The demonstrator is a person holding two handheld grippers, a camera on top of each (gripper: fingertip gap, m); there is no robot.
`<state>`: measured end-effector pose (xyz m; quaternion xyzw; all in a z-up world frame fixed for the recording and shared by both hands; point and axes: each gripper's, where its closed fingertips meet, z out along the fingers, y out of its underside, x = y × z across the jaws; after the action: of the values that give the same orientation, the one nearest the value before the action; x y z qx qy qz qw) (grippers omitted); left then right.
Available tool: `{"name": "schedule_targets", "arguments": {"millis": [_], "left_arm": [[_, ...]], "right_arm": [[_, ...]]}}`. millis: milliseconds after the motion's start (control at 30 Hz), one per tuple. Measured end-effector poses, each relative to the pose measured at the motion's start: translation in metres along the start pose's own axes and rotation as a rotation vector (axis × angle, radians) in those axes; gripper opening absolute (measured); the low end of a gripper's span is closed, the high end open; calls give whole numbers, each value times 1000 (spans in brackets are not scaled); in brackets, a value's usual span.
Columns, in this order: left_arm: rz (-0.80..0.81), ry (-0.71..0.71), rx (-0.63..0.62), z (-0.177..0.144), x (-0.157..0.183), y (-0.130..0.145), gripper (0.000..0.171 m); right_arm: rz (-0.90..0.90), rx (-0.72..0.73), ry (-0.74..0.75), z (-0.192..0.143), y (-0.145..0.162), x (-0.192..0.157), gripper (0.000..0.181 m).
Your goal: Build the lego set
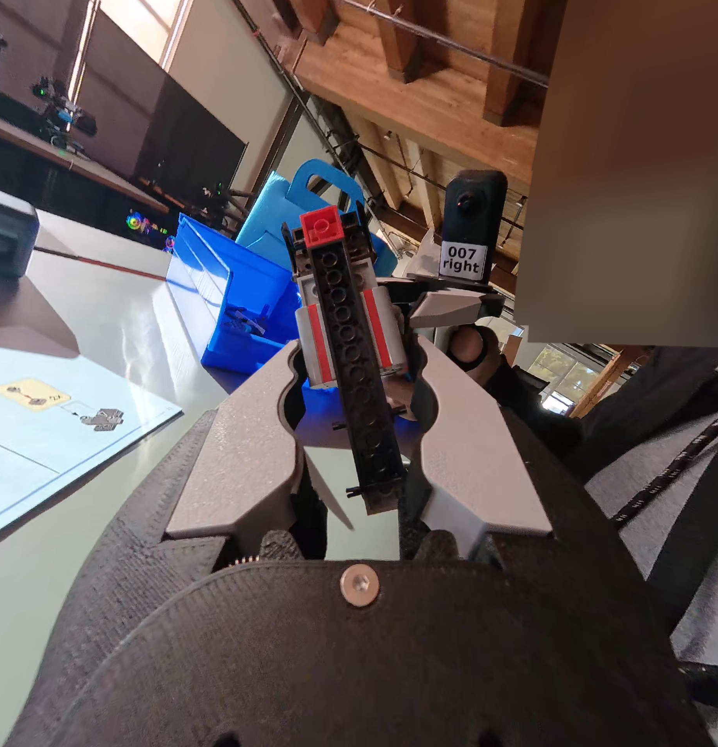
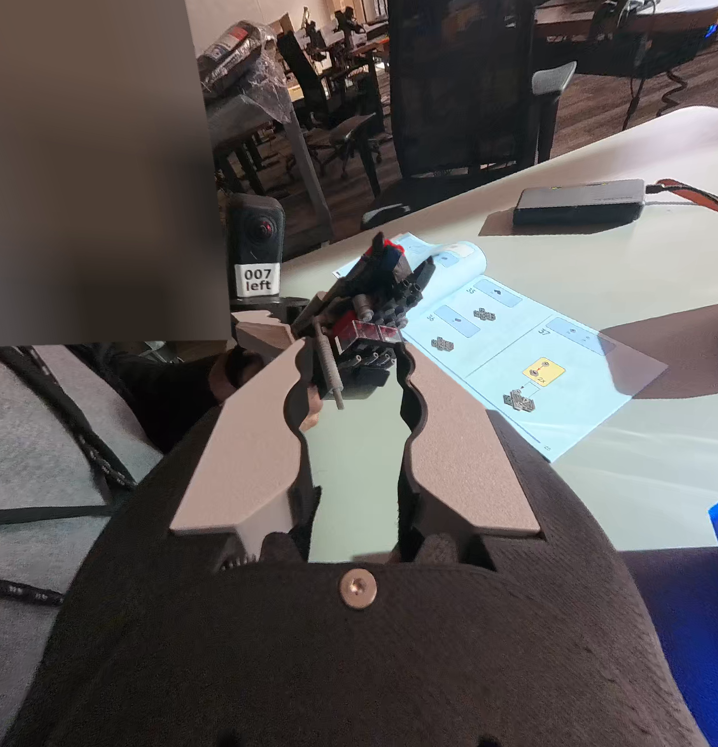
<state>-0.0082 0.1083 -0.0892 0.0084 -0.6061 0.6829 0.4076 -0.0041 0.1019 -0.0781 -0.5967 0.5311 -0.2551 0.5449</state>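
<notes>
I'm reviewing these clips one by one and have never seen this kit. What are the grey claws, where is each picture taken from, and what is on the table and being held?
There is no robot. A person holds a two-finger gripper in each hand, and each has a wide-angle camera looking along its fingers. One picture is from the left gripper and the other from the right gripper. Each also shows the other gripper farther off. Raised between them is a partly built lego model: a long black holed beam with grey-and-red blocks and a red brick at its end. The left gripper clamps it. The right's tips flank it, but whether they grip is unclear. On the white table lie an open instruction booklet, a blue parts bin and a flat black box.
</notes>
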Motion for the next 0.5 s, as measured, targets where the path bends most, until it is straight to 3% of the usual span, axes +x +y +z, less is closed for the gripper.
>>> {"name": "schedule_targets", "arguments": {"millis": [500], "left_arm": [[197, 20, 11, 0, 15, -3, 52]], "right_arm": [[33, 44, -57, -1, -3, -12, 52]]}}
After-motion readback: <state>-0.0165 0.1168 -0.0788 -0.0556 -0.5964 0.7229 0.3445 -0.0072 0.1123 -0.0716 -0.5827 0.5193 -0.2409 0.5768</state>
